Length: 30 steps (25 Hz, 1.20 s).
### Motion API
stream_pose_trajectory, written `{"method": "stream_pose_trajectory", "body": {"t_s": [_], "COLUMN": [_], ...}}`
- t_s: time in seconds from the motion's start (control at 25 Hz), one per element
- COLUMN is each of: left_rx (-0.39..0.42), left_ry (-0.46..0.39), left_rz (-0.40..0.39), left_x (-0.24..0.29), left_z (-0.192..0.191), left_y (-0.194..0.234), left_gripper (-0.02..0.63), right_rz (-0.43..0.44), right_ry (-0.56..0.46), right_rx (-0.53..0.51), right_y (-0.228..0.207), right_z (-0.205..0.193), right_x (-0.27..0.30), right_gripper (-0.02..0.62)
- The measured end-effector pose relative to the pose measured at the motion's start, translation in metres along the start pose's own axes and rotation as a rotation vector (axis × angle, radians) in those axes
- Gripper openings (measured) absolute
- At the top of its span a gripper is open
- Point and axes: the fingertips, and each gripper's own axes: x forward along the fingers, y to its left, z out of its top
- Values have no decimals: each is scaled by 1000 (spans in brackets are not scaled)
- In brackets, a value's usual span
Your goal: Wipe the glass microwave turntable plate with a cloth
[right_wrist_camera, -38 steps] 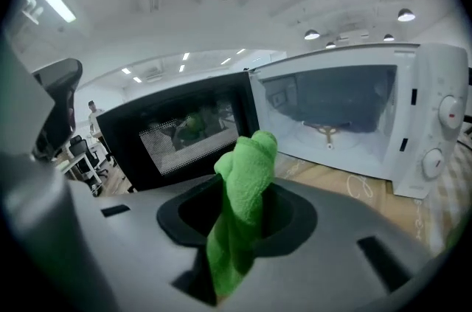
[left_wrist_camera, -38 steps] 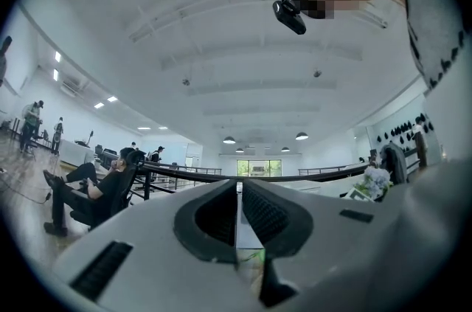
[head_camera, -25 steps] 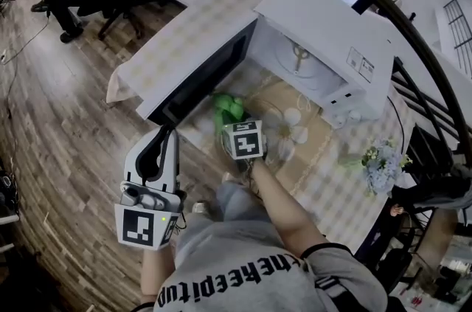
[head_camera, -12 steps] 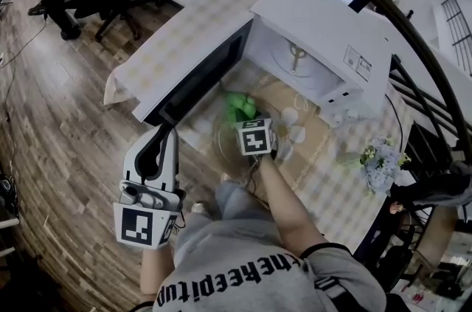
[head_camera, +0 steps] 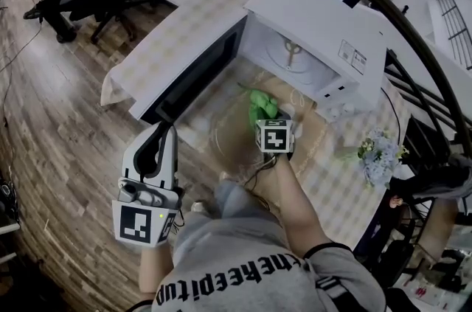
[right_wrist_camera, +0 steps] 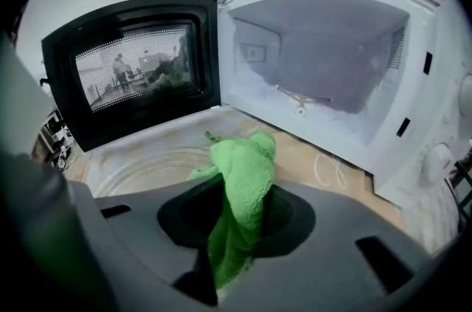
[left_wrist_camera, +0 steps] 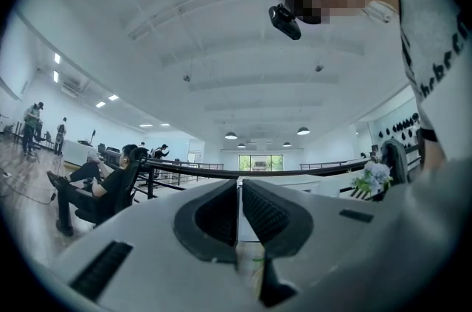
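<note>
**Q:** What does each gripper hold?

**A:** The right gripper (right_wrist_camera: 240,209) is clenched on a green cloth (right_wrist_camera: 242,169). It pinches the cloth at a bunched fold, so a soft wad sticks out past the jaw tips. The left gripper (left_wrist_camera: 239,213) has its jaws pressed together with nothing between them. It is raised at the person's left side, well apart from the work.

**Q:** Where is the glass turntable plate?

**A:** The glass turntable plate (right_wrist_camera: 136,169) lies flat on the desk (head_camera: 184,30). It sits just in front of the open microwave (right_wrist_camera: 324,67) and beside the microwave's swung-out door (right_wrist_camera: 133,71). In the head view the cloth hangs over the plate's far right part. Whether the cloth is actually pressing on the glass cannot be told.

**Q:** How should the plate be expected to handle?

**A:** It is probably stiff, smooth, fairly heavy and breakable. Because it rests loose on a tablecloth, it may slide or turn under sideways strokes. The rim looks like the only place to take hold, since the flat face gives two jaws nothing to close on. The idle left gripper could steady the near edge.

**Q:** And the cloth?

**A:** It is light and limp and bends to fit the glass. The present hold on the bunched fold looks suitable, because it keeps the hard jaw tips off the glass.
</note>
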Motion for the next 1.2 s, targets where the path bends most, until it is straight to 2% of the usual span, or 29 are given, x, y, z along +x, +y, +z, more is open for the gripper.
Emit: {"method": "stream_pose_trajectory", "body": {"t_s": [0.32, 0.48, 0.6, 0.72, 0.92, 1.04, 1.2], "left_rx": [2, 3, 3, 0, 2, 4, 10], "left_ry": [-9, -12, -14, -16, -14, -8, 1], "left_rz": [-8, -3, 0, 5, 14, 17, 23], "left_x": [-6, -10, -13, -17, -22, -27, -31], "left_z": [4, 5, 6, 7, 7, 6, 5], "left_y": [-3, -2, -2, 0, -1, -1, 0], "left_gripper": [25, 25, 25, 25, 25, 25, 25], "right_rz": [-75, -69, 30, 161, 321, 325, 288], "right_ry": [17, 25, -21, -50, -50, -1, -15], "right_rx": [31, 33, 58, 54, -46, -139, -239], "right_y": [-38, -32, 1, 53, 141, 171, 168], "right_z": [-20, -16, -3, 6, 11, -3, -10], "right_x": [-16, -20, -30, -39, -42, -29, -24], "right_gripper": [107, 106, 106, 106, 106, 106, 106]}}
